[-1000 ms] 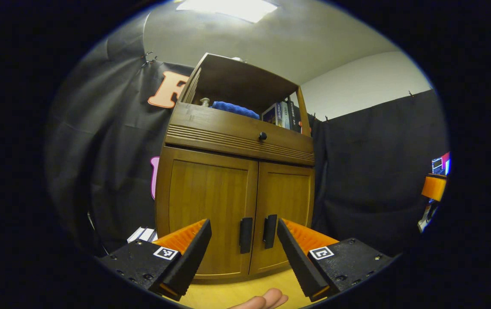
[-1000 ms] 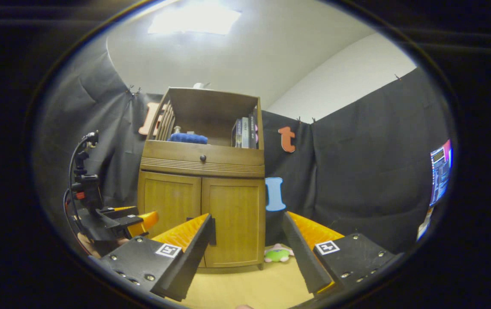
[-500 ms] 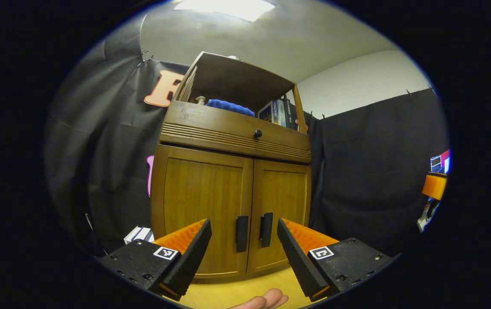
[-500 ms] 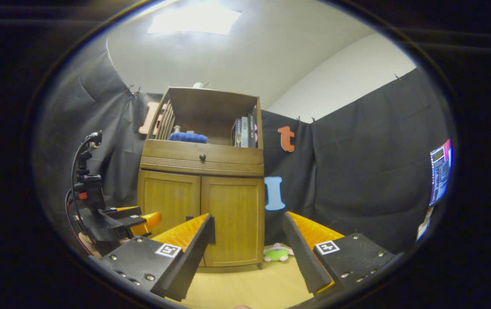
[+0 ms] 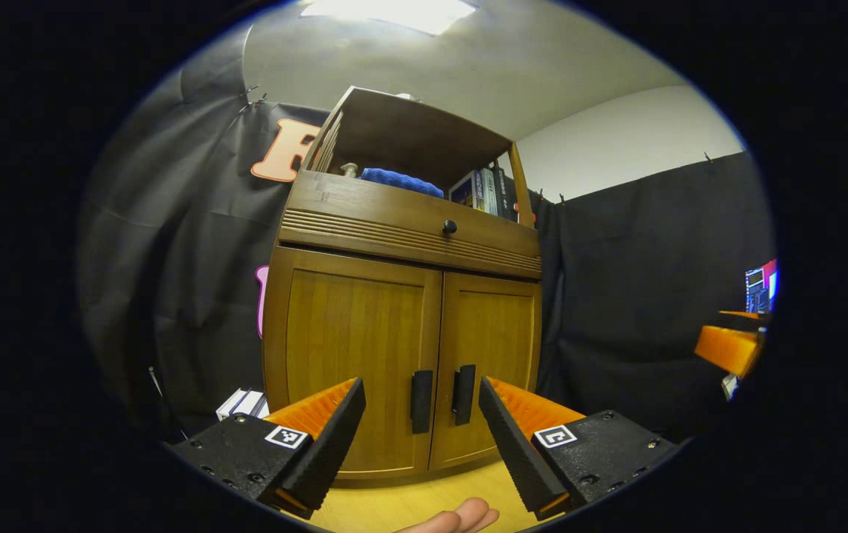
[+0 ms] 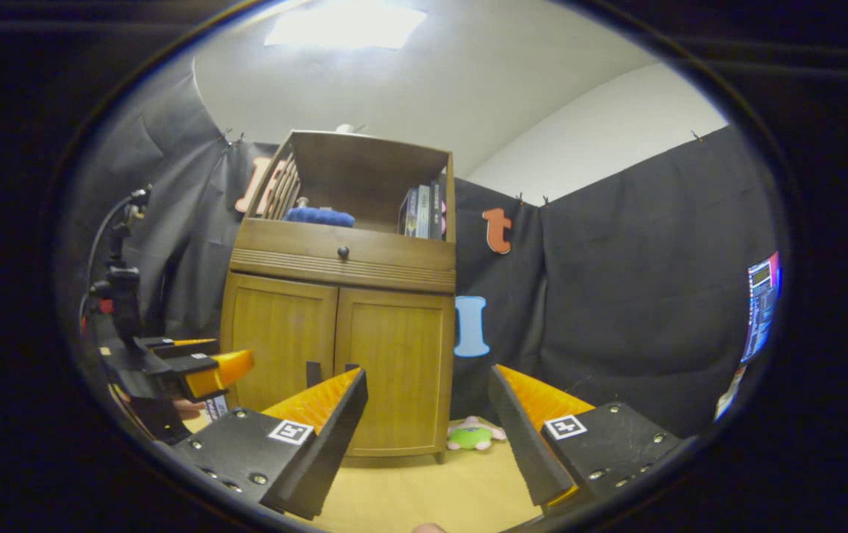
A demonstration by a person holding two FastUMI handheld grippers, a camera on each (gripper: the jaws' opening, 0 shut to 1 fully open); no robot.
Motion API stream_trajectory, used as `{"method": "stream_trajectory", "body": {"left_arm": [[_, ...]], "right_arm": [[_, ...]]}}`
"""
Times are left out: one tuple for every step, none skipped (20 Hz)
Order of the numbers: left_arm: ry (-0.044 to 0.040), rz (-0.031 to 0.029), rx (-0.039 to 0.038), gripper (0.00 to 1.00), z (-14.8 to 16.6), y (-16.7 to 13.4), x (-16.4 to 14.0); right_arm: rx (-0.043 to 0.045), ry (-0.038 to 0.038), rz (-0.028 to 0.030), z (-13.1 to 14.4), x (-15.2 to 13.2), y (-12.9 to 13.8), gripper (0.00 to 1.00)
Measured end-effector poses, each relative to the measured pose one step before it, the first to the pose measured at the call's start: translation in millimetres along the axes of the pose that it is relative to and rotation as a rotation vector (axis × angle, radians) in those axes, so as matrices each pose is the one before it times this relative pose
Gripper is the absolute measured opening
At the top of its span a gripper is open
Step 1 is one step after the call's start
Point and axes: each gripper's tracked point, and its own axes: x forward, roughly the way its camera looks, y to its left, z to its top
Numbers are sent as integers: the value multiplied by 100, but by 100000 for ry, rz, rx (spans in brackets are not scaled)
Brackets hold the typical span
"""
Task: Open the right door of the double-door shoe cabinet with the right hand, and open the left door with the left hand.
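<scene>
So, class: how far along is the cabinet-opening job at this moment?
Nothing is done yet: the left door and right door are both closed. In hand: the left gripper and right gripper, jaws open, face the cabinet without touching it. Both doors remain to be opened.

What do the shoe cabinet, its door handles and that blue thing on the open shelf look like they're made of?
Shoe cabinet: looks like wood or wood veneer, with visible vertical grain and a warm satin sheen. Door handles: dark matte bars, likely plastic or painted metal; I can't tell which. Blue thing: soft and slumped with a fuzzy surface, probably a cloth or towel.
</scene>
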Motion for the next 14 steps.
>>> {"method": "stream_trajectory", "body": {"left_arm": [[-174, 191, -190, 95, 95, 204, 143], [-18, 410, -188, 95, -68, 320, 178], [444, 1027, -550, 95, -68, 420, 172], [586, 1209, -873, 95, -247, 475, 273], [429, 1303, -731, 95, -148, 517, 386], [690, 946, -15, 92, -154, 289, 384], [1595, 1140, -148, 95, -448, 381, 397], [1441, 726, -415, 95, -371, 304, 360], [1166, 536, -241, 92, -266, 294, 418], [883, 760, 61, 95, -114, 354, 296], [869, 1374, 241, 95, -63, 531, 329], [369, 1297, 18, 95, -38, 458, 280], [-43, 843, -86, 95, -29, 386, 56], [-101, 76, 365, 95, 123, 182, 53]], "right_arm": [[-142, 1224, 1291, -820, 1368, 384, 94], [77, 989, 1563, -662, 1221, 458, 98], [111, 670, 1351, -732, 1460, 357, 94], [301, 798, 736, -597, 1318, 271, 98], [276, 864, 1112, -689, 1338, 240, 94], [534, 528, 1077, -371, 1115, 324, 98], [468, -233, 1395, -133, 1172, 371, 98], [-94, 171, 1488, -261, 1174, 558, 98], [-591, 802, 1080, -585, 1274, 505, 98], [-79, 722, 769, -492, 1282, 583, 98], [994, 993, 1046, -597, 1420, 733, 94], [2135, 2126, 1081, -908, 1366, 883, 98], [3530, 2682, 2114, -1179, 1457, 1067, 100], [3067, 2831, 2810, -1053, 1211, 1026, 98]]}}
